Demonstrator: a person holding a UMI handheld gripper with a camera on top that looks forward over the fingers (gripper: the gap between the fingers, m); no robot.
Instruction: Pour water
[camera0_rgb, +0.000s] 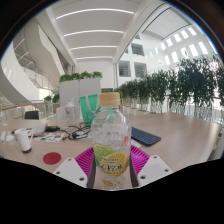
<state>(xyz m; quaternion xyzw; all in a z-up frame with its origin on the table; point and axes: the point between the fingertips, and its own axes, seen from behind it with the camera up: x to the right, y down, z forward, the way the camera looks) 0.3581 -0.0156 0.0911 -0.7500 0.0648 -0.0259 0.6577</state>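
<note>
Gripper (112, 168) pinches a clear plastic bottle (111, 140) at its yellow-green label, both pink pads (84, 158) pressed to it, held upright above the wooden table (175, 135). Thin walls (likely slippery, crushable): grip mid-body, moderate squeeze. White cup (24, 139) stands well apart.

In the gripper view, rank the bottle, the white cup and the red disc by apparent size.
1. Bottle, largest, but it sits between the hand-held gripper fingers, nearest the camera, so unsure.
2. White cup.
3. Red disc, similar to the cup.
</note>
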